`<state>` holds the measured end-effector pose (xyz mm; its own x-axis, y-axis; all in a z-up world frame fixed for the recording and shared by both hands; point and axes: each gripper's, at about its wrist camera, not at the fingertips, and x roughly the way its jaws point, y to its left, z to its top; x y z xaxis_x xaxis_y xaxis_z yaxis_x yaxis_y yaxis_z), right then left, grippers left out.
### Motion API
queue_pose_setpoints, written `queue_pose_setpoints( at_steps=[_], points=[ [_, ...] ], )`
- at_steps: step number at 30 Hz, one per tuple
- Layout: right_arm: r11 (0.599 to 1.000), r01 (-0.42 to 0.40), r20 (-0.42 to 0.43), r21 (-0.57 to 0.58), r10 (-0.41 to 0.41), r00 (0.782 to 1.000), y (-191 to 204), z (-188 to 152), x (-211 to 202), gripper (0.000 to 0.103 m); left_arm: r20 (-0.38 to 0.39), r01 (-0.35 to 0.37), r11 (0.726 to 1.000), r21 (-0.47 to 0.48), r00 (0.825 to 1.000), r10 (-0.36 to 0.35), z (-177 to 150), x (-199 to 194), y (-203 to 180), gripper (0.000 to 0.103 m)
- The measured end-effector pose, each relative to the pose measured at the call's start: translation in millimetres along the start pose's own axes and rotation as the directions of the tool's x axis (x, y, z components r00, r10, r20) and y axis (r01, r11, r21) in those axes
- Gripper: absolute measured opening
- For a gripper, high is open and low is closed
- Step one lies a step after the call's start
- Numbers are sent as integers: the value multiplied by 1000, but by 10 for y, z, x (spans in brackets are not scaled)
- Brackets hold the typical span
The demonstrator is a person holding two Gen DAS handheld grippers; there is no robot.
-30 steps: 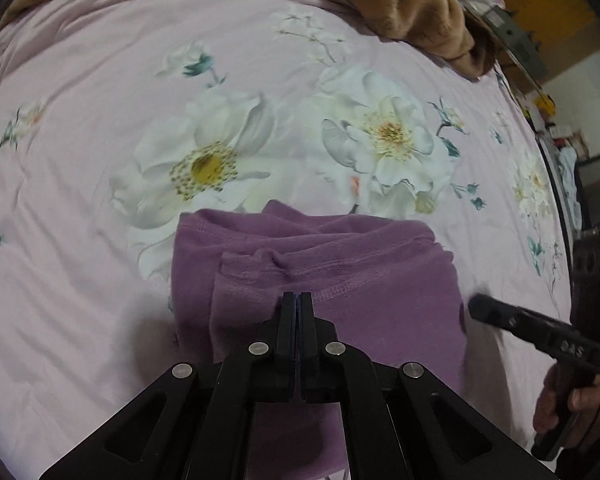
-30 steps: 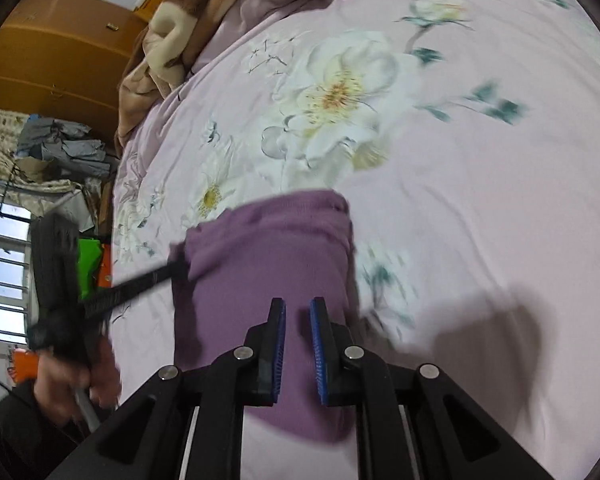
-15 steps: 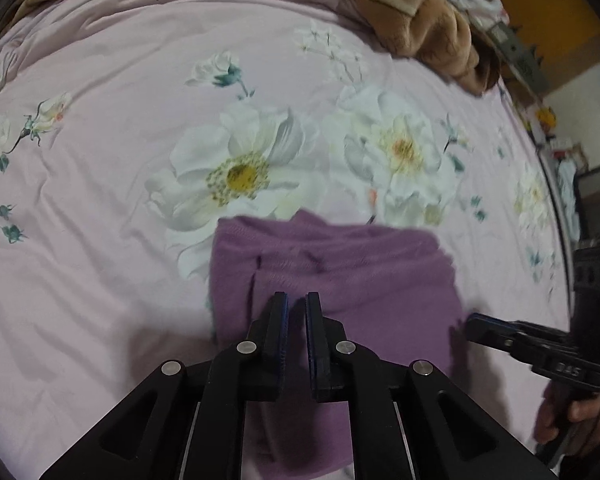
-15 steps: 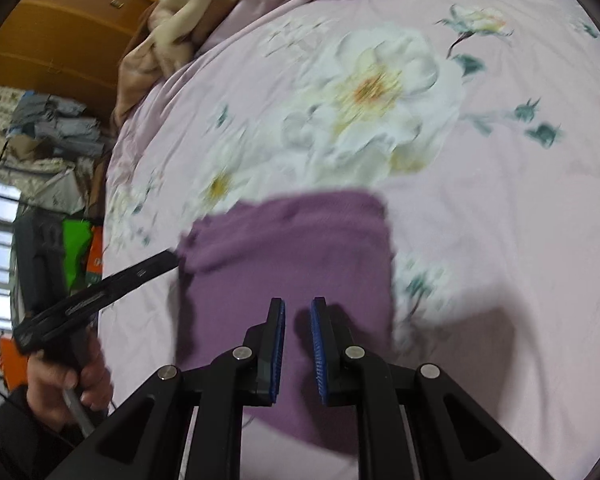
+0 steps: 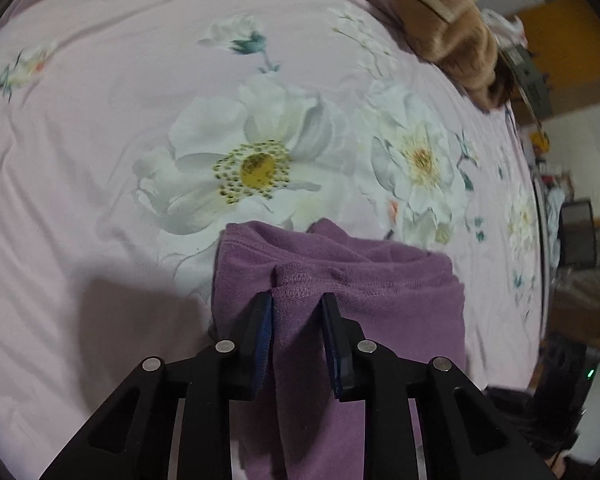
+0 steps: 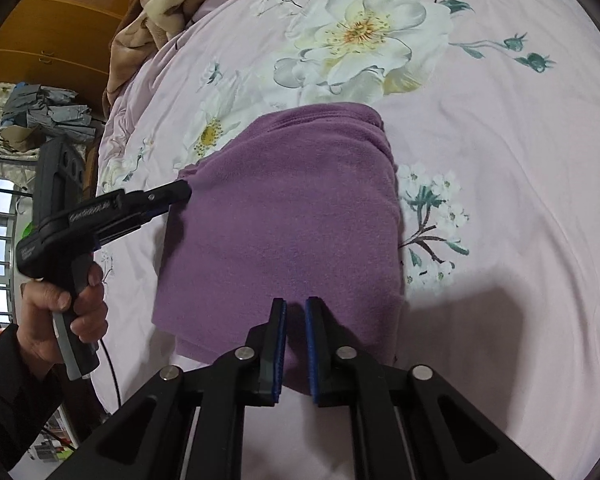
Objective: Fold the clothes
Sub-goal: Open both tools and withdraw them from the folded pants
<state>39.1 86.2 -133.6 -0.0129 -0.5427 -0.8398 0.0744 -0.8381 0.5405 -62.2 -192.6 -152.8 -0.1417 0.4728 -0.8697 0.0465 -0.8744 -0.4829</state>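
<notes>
On the pink floral bedsheet (image 5: 100, 140), the soft, limp folded purple fleece garment (image 6: 292, 216) is straddled by the left gripper (image 5: 296, 300), its fingers just parted and released; the right gripper (image 6: 296, 304), its fingers just narrowed, is unclenched above the near edge. Hemmed edges are judged best for taking hold.

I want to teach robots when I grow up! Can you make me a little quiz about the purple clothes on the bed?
1. What does the folded purple garment lie on? A) a wooden table B) a pink flowered bedsheet C) a chair
2. Fill in: the plush blanket heaped at the bed's far edge is ____.
3. True or false: the left gripper has its jaws clamped shut.

Key: 1 B. 2 brown. 3 false: they stand apart, having just been opening, with a fold of the garment between them.
</notes>
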Motion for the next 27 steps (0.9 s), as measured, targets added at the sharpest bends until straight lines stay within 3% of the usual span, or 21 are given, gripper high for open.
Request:
queue_pose_setpoints(
  at_steps=[9, 16, 19, 23, 27],
  points=[
    [995, 10, 75, -97, -2, 997, 382, 304, -130, 12, 33, 47, 996, -79, 998, -45, -107, -117, 50, 25],
    [995, 72, 80, -66, -67, 995, 294, 768, 152, 11, 60, 30, 999, -18, 998, -29, -295, -350, -24, 25],
    [993, 64, 103, -95, -55, 993, 350, 690, -25, 12, 62, 29, 999, 18, 998, -30, -429, -423, -95, 25],
    [991, 75, 71, -111, -67, 995, 371, 381, -176, 12, 26, 28, 997, 66, 999, -30, -660, -409, -208, 25],
    [991, 102, 10, -85, -102, 995, 255, 68, -71, 12, -23, 23, 999, 32, 999, -23, -914, -258, -98, 24]
  ],
)
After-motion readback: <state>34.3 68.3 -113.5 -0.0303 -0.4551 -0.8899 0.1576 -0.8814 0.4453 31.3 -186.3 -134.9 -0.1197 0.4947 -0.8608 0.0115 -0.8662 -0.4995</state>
